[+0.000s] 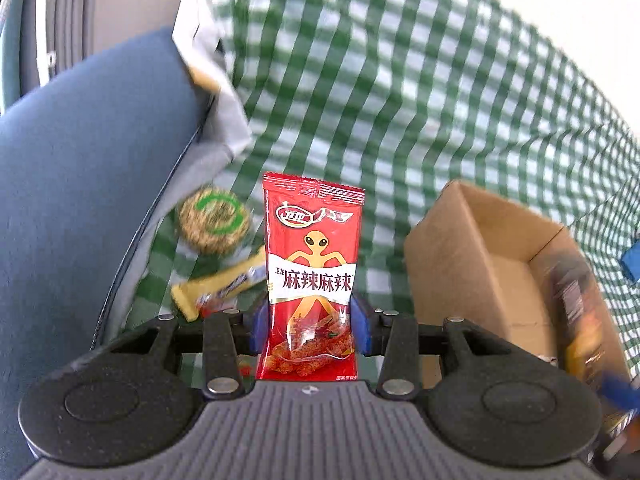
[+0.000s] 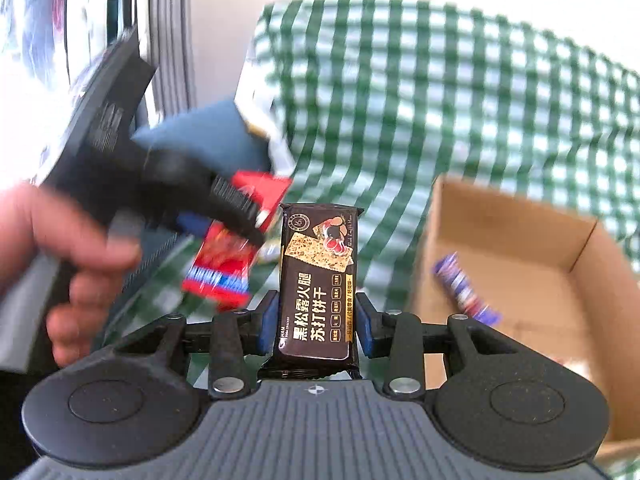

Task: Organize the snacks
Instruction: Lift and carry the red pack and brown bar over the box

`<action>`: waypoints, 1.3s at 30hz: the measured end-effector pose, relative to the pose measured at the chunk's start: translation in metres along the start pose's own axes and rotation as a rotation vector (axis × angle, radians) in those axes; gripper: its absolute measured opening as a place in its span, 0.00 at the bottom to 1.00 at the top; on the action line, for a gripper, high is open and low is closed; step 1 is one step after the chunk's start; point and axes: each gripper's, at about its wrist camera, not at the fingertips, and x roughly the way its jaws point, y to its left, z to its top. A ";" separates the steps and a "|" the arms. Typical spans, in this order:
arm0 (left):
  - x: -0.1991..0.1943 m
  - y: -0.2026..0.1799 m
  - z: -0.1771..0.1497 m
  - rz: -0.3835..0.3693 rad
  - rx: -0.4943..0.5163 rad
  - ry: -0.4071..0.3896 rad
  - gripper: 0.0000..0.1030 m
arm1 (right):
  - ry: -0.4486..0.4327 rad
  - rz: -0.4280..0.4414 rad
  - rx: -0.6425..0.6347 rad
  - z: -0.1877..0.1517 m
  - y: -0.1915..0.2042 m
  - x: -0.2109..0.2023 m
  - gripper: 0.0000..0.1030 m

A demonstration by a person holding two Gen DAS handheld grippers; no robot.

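Holding 2 packets at once over the checked cloth [image 1: 400, 100], both hands carry some risk of a drop. The left gripper [image 1: 308, 320] pinches a red snack packet [image 1: 312, 272] only by its lower part, so the tall upper half stands free and could flop or slide out from the blue pads [image 1: 362, 326] if swung quickly. The right gripper [image 2: 316, 320] clamps a dark cracker packet [image 2: 318, 284] the same way, low on its sides. With the left gripper and its hand [image 2: 60, 248] close beside the right one, the 2 could bump on the way to the cardboard box [image 2: 560, 248], which lies off to the right.

The red packet is glossy, printed with a yellow alien figure and a clear window showing reddish strips. The cracker packet is dark brown, stiff-looking and flat. A round green-marked snack [image 1: 214, 220] and a yellow bar [image 1: 224, 284] lie on the cloth; a blue-and-white packet [image 2: 464, 288] sits in the box.
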 end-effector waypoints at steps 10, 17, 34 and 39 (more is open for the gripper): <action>-0.014 -0.038 -0.007 -0.033 0.098 -0.164 0.45 | -0.166 -0.247 0.127 -0.004 -0.128 -0.048 0.40; -0.009 -0.068 -0.012 -0.108 0.146 -0.195 0.45 | -0.126 -0.327 0.257 -0.032 -0.172 -0.052 0.40; -0.018 -0.132 -0.045 -0.247 0.324 -0.289 0.45 | -0.135 -0.430 0.339 -0.046 -0.197 -0.062 0.40; -0.025 -0.141 -0.052 -0.286 0.358 -0.319 0.45 | -0.141 -0.449 0.340 -0.045 -0.195 -0.062 0.40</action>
